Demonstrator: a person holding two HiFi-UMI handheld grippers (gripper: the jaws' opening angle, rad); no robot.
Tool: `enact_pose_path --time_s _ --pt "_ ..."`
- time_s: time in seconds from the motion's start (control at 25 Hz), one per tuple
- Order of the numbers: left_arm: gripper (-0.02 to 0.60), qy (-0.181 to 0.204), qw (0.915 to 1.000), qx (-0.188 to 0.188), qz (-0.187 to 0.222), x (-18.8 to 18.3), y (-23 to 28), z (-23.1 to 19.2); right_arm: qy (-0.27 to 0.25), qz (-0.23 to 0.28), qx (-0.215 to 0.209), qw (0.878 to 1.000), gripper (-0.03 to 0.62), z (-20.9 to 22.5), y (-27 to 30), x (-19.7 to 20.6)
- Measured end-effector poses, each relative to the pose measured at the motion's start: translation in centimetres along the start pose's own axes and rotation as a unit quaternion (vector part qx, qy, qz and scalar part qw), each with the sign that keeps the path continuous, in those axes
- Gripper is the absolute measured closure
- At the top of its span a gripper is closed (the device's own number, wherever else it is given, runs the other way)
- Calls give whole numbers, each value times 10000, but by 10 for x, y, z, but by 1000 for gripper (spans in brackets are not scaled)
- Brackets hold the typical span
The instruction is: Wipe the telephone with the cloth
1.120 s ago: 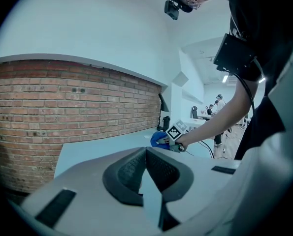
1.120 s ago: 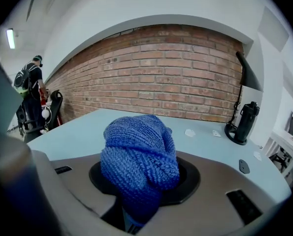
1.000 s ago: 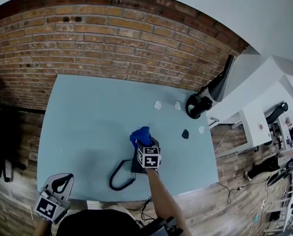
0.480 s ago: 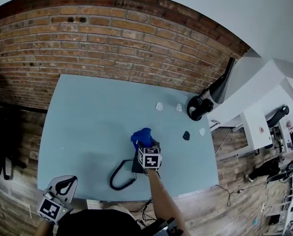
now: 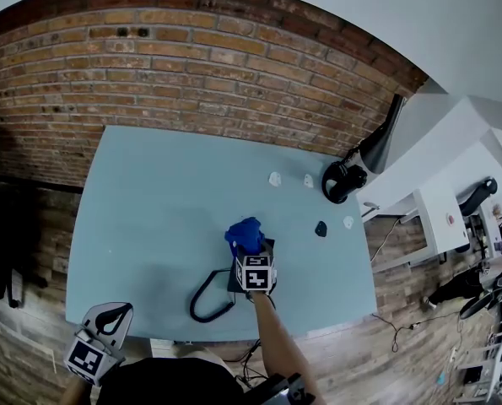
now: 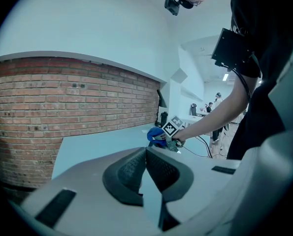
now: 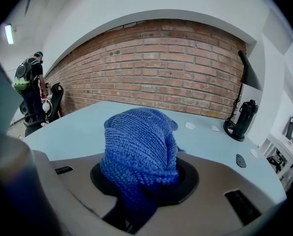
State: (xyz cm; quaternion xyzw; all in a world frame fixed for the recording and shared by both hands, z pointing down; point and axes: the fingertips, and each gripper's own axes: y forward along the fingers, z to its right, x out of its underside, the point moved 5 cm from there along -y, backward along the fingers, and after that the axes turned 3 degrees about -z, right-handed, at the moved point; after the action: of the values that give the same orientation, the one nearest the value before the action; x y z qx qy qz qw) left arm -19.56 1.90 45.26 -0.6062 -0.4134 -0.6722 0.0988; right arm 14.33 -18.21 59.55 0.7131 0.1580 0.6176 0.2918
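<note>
Right gripper (image 5: 250, 253) clenched on the blue cloth (image 5: 245, 234), bunched ahead of its jaws over the telephone (image 5: 232, 285), barely shifted since earlier. Left gripper (image 5: 107, 316) has its jaws together, empty.

blue cloth (image 7: 139, 146) fills the right gripper (image 7: 136, 200) view: a chunky ribbed knit, soft and matt, pinched between jaws in a smooth grey plastic shell. over on the left gripper (image 6: 146, 154), the same matt grey plastic, with black, finely ribbed pads (image 6: 129, 168), rubbery by the look. the tabletop (image 5: 149, 201) is pale blue, smooth and matt. past its far edge, a rough red-brown brick wall (image 5: 191, 66) with pale mortar. off the right edge, a wood-plank floor (image 5: 402, 302). by the front edge, a smooth black cord (image 5: 202, 298).
</note>
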Motion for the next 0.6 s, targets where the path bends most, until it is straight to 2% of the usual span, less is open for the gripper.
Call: enact_pose_path --time_s 0.6 --pt "578 38 10000 90 -1 8 3 17 -204 -114 -192 9995 445 -10 -10 25"
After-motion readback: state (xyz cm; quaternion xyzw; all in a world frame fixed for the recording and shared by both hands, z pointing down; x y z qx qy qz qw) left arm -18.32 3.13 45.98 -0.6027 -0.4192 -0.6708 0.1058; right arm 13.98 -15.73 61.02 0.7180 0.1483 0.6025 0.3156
